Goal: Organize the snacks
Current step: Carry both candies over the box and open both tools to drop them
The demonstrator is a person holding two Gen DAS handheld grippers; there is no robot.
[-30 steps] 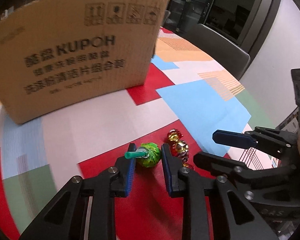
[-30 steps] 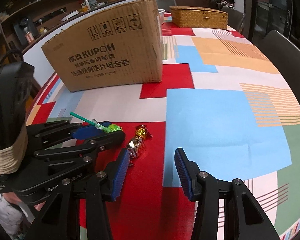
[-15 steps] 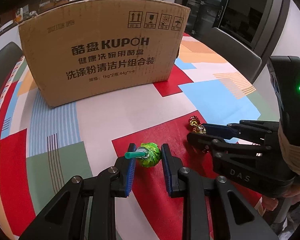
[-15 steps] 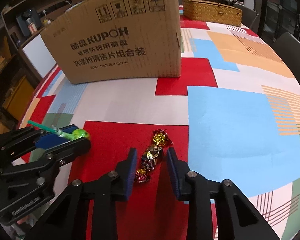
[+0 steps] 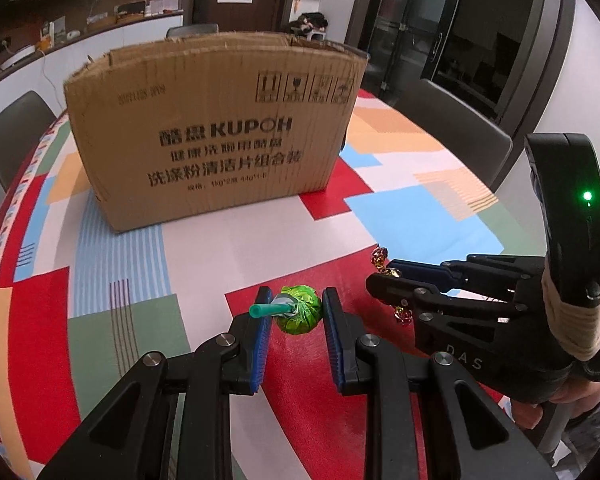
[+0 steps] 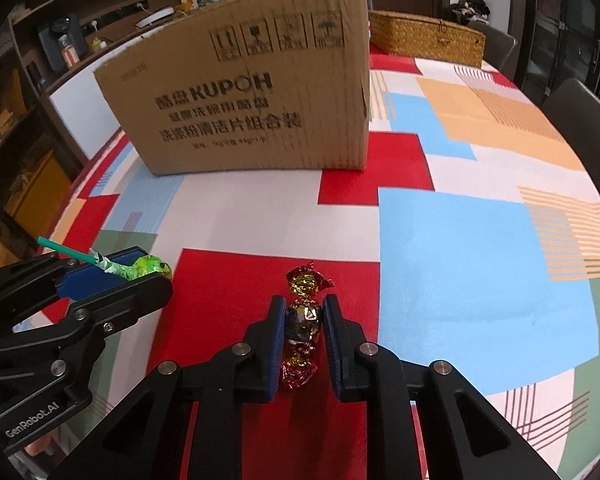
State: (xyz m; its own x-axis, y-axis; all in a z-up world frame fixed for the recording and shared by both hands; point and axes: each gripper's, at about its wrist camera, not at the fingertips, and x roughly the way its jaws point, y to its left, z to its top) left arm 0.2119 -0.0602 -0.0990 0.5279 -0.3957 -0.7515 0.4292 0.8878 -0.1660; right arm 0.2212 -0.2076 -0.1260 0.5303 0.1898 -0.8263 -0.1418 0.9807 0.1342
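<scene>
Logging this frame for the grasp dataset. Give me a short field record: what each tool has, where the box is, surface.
left tool: shut on the green lollipop, stick pointing left
right tool: shut on the foil candy, its twisted ends sticking out front and back
cardboard box: upright on the table, beyond both tools, printed side facing the cameras
wicker basket: behind the box, to its right
tablecloth: colour-block pattern, both snacks over a red patch
</scene>
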